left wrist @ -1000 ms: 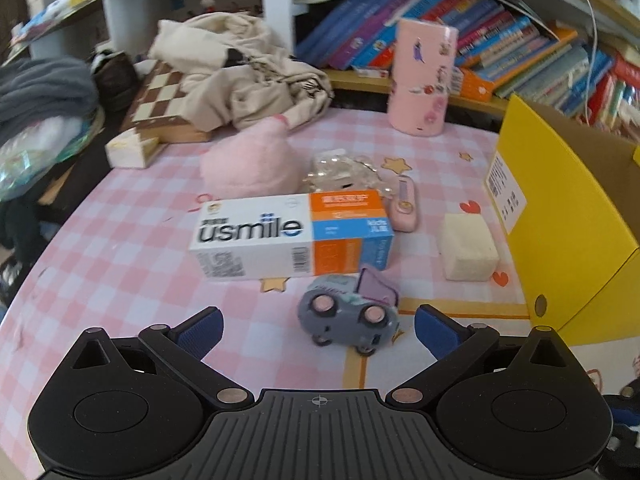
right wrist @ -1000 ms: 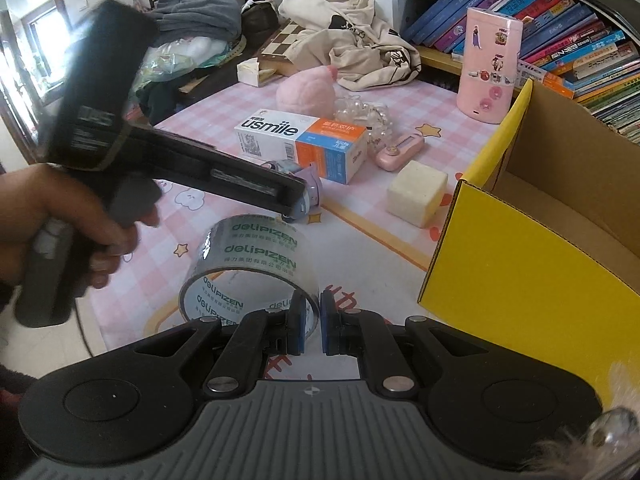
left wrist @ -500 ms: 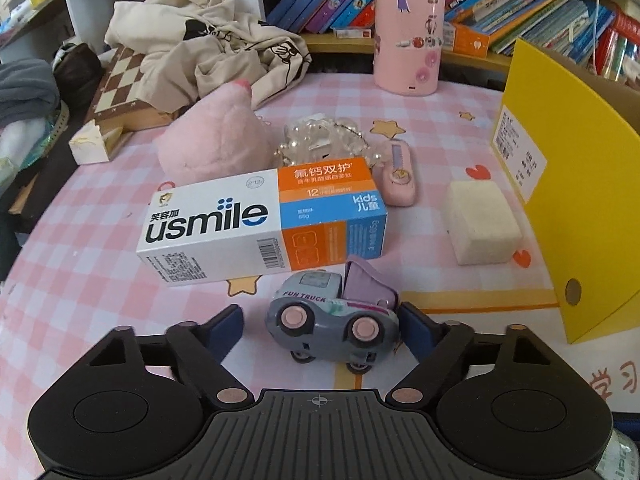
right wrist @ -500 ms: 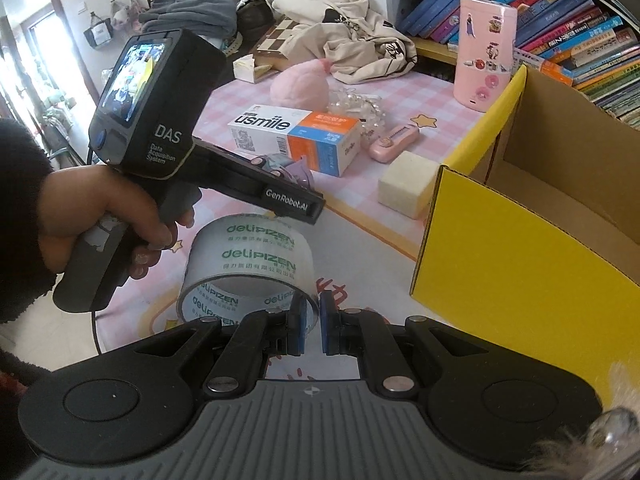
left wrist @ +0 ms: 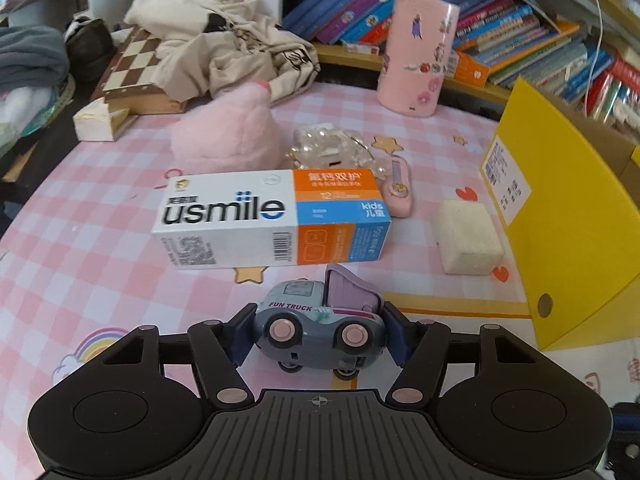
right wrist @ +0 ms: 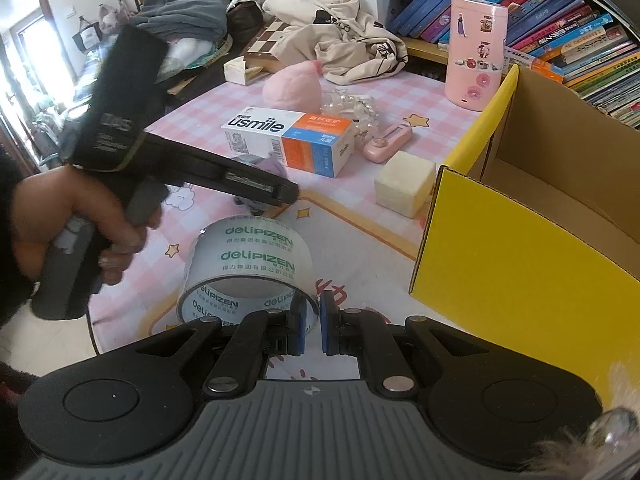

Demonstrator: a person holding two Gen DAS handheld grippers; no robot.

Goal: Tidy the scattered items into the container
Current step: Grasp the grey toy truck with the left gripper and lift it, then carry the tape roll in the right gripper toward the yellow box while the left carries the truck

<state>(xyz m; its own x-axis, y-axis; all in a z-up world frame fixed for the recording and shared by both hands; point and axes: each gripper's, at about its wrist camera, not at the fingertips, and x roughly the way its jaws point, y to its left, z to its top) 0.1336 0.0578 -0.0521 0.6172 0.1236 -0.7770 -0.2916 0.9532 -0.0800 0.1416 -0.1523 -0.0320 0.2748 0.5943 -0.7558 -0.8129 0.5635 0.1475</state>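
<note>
Toy truck [left wrist: 320,330] in front of toothpaste box [left wrist: 272,216], plush toy [left wrist: 228,136] and beads [left wrist: 332,148] behind the box, sponge block [left wrist: 468,236] right of it, cardboard box [left wrist: 560,216] at far right, tape roll [right wrist: 252,268] left of that box.

The black left gripper [left wrist: 318,330] angled downward, its jaws just closing; the black right gripper [right wrist: 311,328] sat pinched shut.
</note>
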